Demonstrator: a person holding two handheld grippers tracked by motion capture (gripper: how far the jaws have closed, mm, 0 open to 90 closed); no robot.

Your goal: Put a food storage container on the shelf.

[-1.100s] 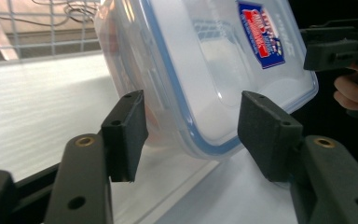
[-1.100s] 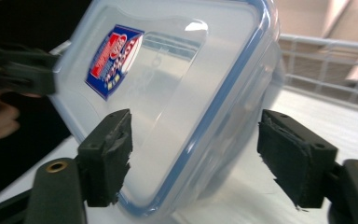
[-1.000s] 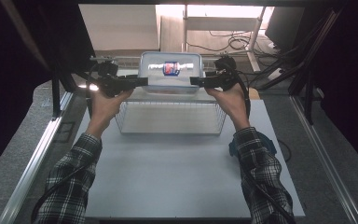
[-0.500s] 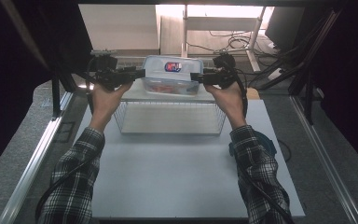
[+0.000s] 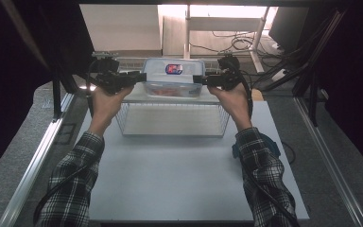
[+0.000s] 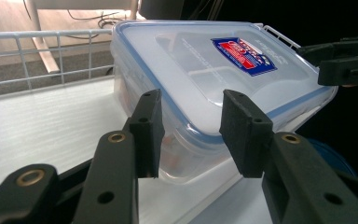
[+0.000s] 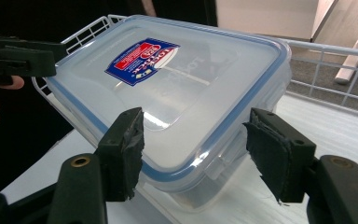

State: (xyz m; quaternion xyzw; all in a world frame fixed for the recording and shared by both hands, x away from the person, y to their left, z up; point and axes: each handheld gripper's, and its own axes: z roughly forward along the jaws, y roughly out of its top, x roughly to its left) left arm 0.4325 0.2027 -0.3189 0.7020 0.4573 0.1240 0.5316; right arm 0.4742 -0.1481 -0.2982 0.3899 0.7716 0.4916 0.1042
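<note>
On the white table (image 5: pixel 179 189), our grippers clamp the box (image 5: pixel 174 78): left (image 5: pixel 134 78) closing at nine, right (image 5: pixel 199 79) at three.

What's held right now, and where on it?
The lidded container, lifted above the wire basket, one end gripped by the left gripper, the other by the right gripper.

A white table (image 5: pixel 179 184) fills the middle of the room. Grey floor (image 5: pixel 9 161) lies on both sides of it. A shiny metal rail (image 5: pixel 38 161) runs along the left side of the table, and another rail (image 5: pixel 331 156) runs along the right. Dark curtains (image 5: pixel 19 47) hang at the left and right. Behind the table, bright light falls on a pale wall (image 5: pixel 123 28). Black cables (image 5: pixel 236 42) lie on the floor near some white legs (image 5: pixel 187 33) of furniture.
</note>
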